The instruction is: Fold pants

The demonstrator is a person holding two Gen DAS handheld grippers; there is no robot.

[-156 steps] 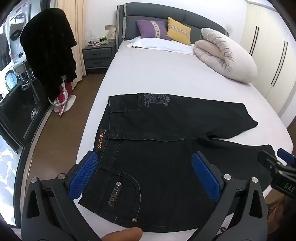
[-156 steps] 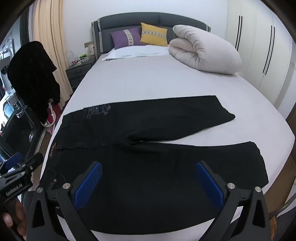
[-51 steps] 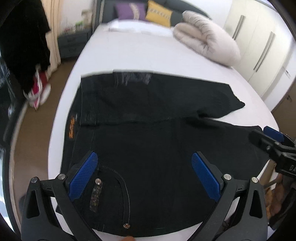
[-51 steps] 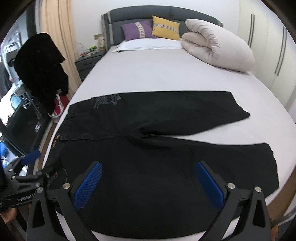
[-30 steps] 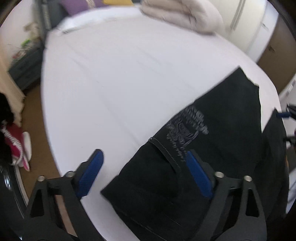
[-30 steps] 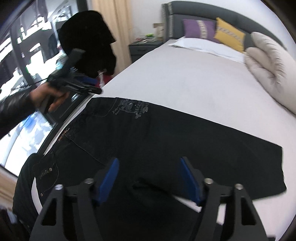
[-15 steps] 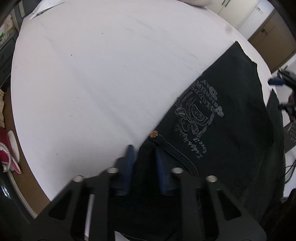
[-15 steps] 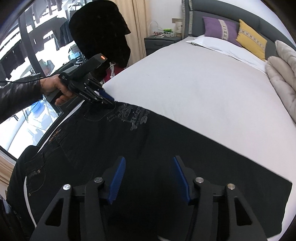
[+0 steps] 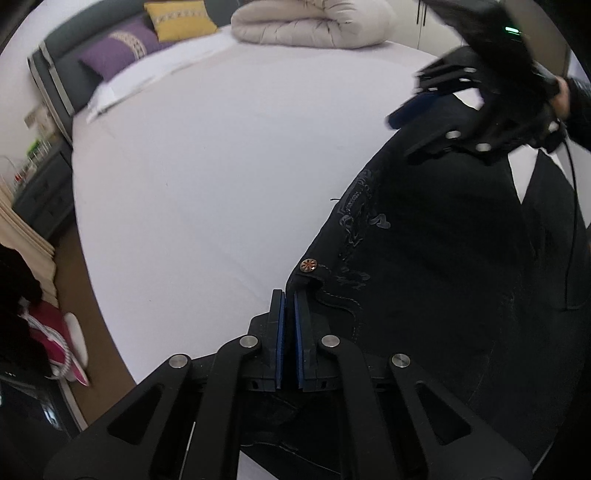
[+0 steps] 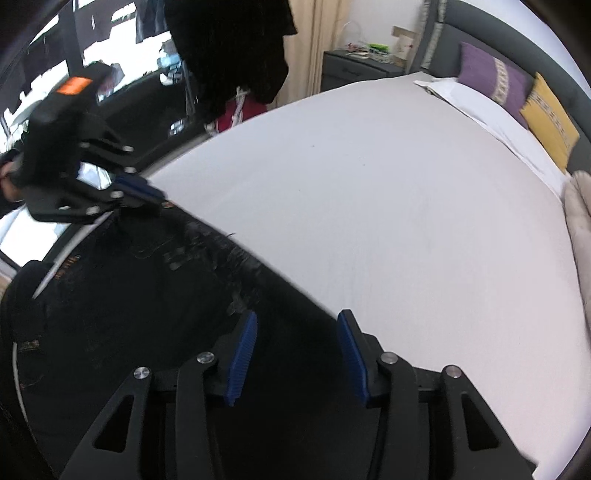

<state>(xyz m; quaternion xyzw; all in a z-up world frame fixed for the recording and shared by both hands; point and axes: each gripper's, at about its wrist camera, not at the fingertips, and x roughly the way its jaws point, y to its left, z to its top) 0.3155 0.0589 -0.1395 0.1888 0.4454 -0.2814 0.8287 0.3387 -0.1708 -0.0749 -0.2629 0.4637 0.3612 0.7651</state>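
Observation:
Black pants (image 9: 443, 266) lie on the white bed (image 9: 207, 177). My left gripper (image 9: 290, 310) is shut on the far waistband corner beside a copper button (image 9: 308, 265). It also shows in the right wrist view (image 10: 147, 192), clamped on that corner. In the right wrist view my right gripper (image 10: 297, 347) is open, its blue pads straddling the far edge of the upper leg of the pants (image 10: 147, 314). It shows blurred in the left wrist view (image 9: 417, 107) over the leg.
A rolled cream duvet (image 9: 314, 22) and purple and yellow pillows (image 9: 147, 33) lie at the head of the bed. A nightstand (image 10: 354, 66), dark hanging clothes (image 10: 236, 44) and a window (image 10: 37, 66) stand beside the bed's left edge.
My left gripper has closed fully on the waistband corner. My right gripper has moved down to the far edge of the leg, still open.

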